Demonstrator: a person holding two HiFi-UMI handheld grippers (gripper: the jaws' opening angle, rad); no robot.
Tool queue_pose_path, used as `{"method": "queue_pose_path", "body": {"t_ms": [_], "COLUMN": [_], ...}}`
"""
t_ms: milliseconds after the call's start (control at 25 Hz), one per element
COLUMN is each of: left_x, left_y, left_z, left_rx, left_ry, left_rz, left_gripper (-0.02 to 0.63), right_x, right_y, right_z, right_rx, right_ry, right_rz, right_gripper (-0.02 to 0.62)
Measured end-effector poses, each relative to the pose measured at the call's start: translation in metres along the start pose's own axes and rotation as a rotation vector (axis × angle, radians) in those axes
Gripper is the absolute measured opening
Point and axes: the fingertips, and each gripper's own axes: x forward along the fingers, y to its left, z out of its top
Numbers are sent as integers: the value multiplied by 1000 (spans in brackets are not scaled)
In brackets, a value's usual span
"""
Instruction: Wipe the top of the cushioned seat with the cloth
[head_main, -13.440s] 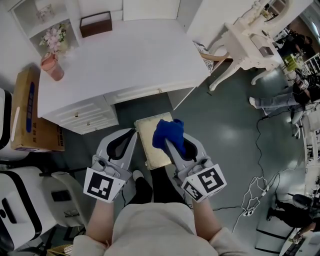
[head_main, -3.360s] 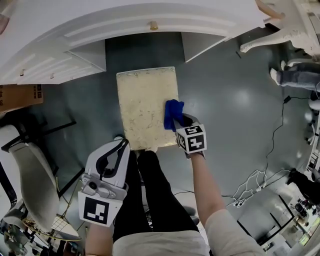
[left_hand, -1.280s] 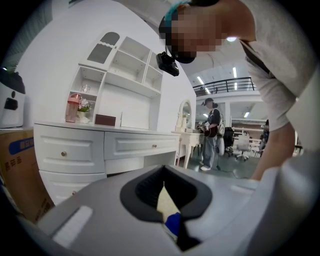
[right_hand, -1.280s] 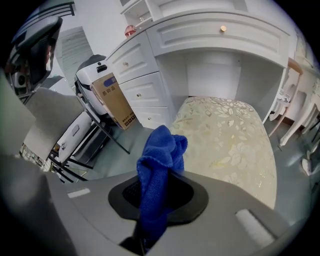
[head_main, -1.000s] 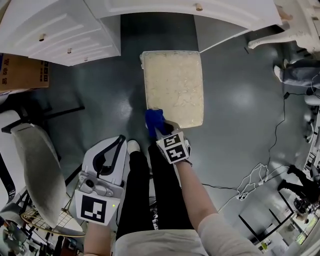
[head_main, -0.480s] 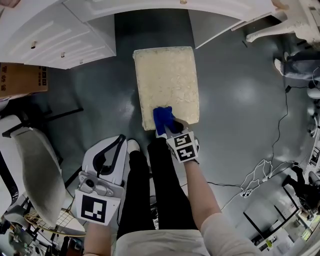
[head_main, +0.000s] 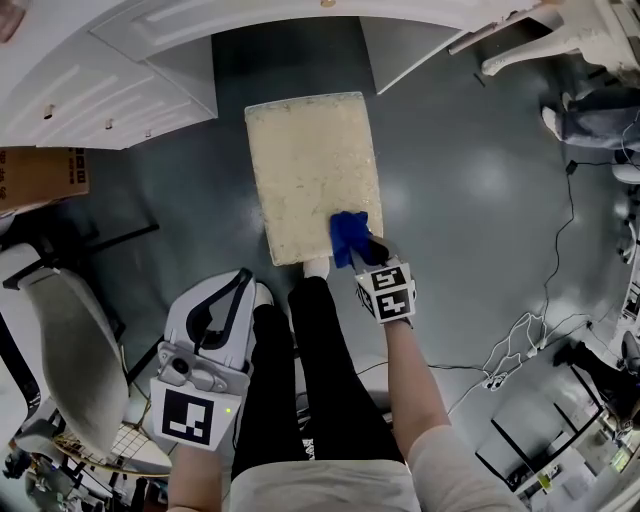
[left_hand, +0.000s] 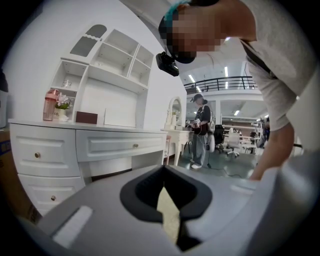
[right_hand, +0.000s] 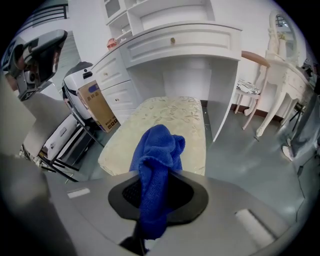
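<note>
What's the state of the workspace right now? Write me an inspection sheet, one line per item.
Surface: cushioned seat top is pale and patterned, with nothing lying loose on it.
Job's things: blue cloth bunched over the seat's near right corner; contact cannot be told.
Clutter: nothing seen on the seat.
Tongs: right tongs shut on the cloth; left tongs shut, empty, short of the seat.
Cables: dark cable and white cable on the floor, right of the seat.
Surroundings: white dresser beyond the seat; cardboard box and chair at left.
</note>
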Motion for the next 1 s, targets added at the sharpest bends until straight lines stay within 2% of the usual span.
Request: {"method": "queue_pose_path", "body": {"t_ms": [400, 560, 720, 840, 1000], "left_x": [15, 17, 14, 10, 5], "left_y": [-15, -19, -21, -20, -22], "left_z": [2, 2, 4, 7, 12], "left_rx": [4, 9, 18, 26, 39], "left_ry": [1, 2, 4, 2, -10], "left_rz": [-23, -37, -43, -47, -66], "left_gripper": [0, 0, 0, 0, 0], "right_x": [-13, -12, -16, -19, -31], "right_y": [-45, -49, -55, -54, -48], "right_z": [-23, -24, -29, -27, -14], "right_rx": [81, 78, 149, 153, 189], "right_ry": [24, 36, 38, 41, -10], "right_rz": [-65, -75, -96, -91, -86], "right_gripper": [60, 60, 60, 60, 58]}}
